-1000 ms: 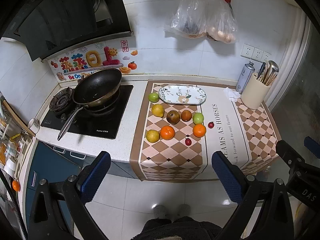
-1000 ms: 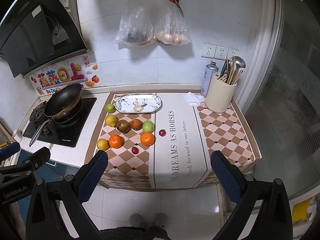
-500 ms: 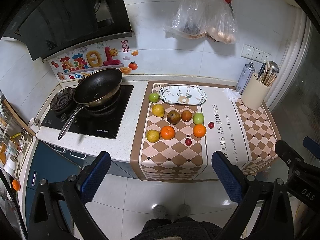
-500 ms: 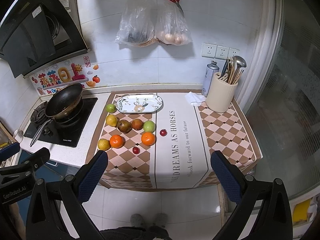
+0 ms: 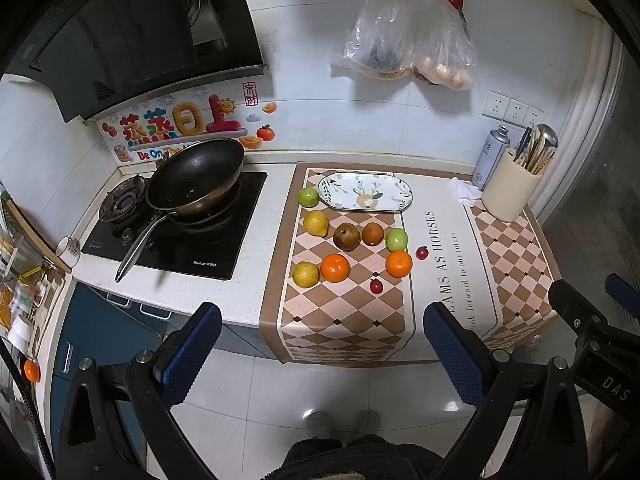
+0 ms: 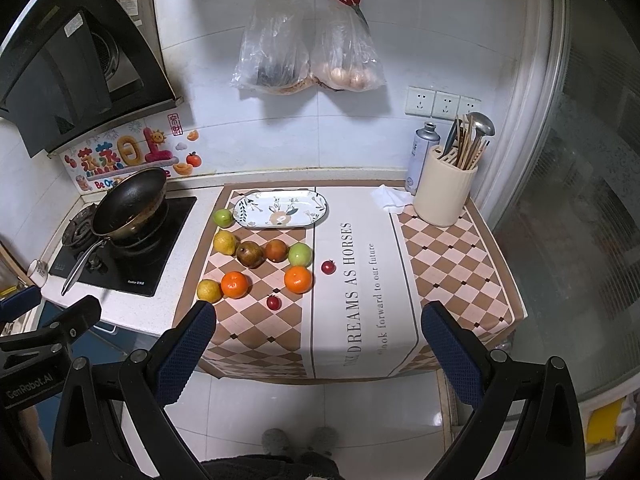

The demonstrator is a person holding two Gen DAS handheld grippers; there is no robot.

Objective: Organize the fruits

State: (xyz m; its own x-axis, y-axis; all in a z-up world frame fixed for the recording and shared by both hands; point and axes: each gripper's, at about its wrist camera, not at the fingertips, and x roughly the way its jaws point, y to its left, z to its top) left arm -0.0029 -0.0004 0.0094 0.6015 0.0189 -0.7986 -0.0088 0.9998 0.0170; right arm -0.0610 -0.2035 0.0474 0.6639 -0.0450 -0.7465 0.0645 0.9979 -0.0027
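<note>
Claws [image 5: 320,354] [image 6: 316,348] agape; fruits [image 5: 352,246] scattered beside plate [image 5: 365,197].

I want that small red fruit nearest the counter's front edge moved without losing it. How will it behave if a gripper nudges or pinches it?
The small red fruit looks round and glossy, so a nudge would probably send it rolling across the flat mat. Its smooth skin may slip between the pads. It sits apart from the other fruit, with nothing beside it to stop it.

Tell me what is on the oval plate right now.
Nothing lies on the plate; only its printed deer and leaves show. All the fruit sits on the mat, the nearest a green one beside its left end.
</note>
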